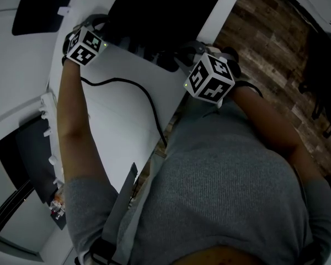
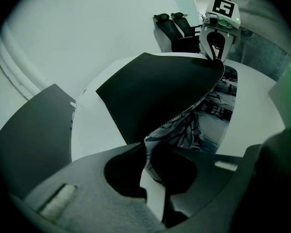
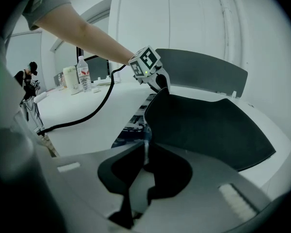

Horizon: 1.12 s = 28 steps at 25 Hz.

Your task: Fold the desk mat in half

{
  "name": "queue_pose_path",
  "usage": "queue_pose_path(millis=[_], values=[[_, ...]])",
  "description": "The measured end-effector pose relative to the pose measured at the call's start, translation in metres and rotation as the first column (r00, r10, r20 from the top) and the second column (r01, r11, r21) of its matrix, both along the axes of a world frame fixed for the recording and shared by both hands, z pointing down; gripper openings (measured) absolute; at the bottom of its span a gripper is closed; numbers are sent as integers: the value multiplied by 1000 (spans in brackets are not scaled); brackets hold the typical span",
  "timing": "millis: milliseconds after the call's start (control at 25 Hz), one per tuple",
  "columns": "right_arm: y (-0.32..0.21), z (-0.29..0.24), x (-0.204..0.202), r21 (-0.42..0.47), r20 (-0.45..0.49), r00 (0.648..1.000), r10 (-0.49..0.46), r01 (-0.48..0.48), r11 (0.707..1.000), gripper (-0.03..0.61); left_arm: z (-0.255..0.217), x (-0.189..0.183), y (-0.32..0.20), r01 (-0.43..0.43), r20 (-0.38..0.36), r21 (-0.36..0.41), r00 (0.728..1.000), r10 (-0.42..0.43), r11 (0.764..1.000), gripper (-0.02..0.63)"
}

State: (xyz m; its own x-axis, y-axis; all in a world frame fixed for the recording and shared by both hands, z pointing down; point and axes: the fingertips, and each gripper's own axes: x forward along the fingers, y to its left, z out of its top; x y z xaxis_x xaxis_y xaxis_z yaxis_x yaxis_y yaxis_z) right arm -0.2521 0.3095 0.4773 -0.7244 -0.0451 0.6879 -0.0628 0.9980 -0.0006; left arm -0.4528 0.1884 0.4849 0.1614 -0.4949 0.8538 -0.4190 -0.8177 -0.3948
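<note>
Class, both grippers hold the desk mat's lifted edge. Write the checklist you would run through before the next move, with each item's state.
1. Left gripper shut on a desk mat corner: ok.
2. Right gripper shut on the other corner: ok.
3. Black underside turned up, printed face inside the fold: ok.
4. Cable lying off the mat: ok.
5. Held corners lined up with the far edge: cannot tell.

black cable point(image 3: 104, 99) snakes across white table point(image 1: 117, 132). water bottle point(image 3: 83, 74) upright at far end. two black chairs point(image 2: 176, 30) beyond table. wood-plank floor point(image 1: 267, 46).
</note>
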Motion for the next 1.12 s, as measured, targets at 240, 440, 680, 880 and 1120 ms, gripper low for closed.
queue_pose_path(millis=[240,440,680,880,1120], values=[[16,0,-4,-5,-9,999,-40,40,999,28,0,-4,15,4,0,-3,1000,-4,1000,34],[28,-1,-7,-47,-7,999,-54,53,997,28,0,-7,28,7,5,-12,1000,-7,1000,34],[41,-1,-11,-55,-17,997,-80,79,995,28,0,-12,41,17,5,-7,1000,-17,1000,34],[47,0,-13,-46,-28,995,-92,91,995,28,0,-14,47,23,7,-6,1000,-23,1000,34],[51,1,-11,-27,-31,994,-102,101,995,53,-3,-16,46,101,-46,76,994,-98,992,50]])
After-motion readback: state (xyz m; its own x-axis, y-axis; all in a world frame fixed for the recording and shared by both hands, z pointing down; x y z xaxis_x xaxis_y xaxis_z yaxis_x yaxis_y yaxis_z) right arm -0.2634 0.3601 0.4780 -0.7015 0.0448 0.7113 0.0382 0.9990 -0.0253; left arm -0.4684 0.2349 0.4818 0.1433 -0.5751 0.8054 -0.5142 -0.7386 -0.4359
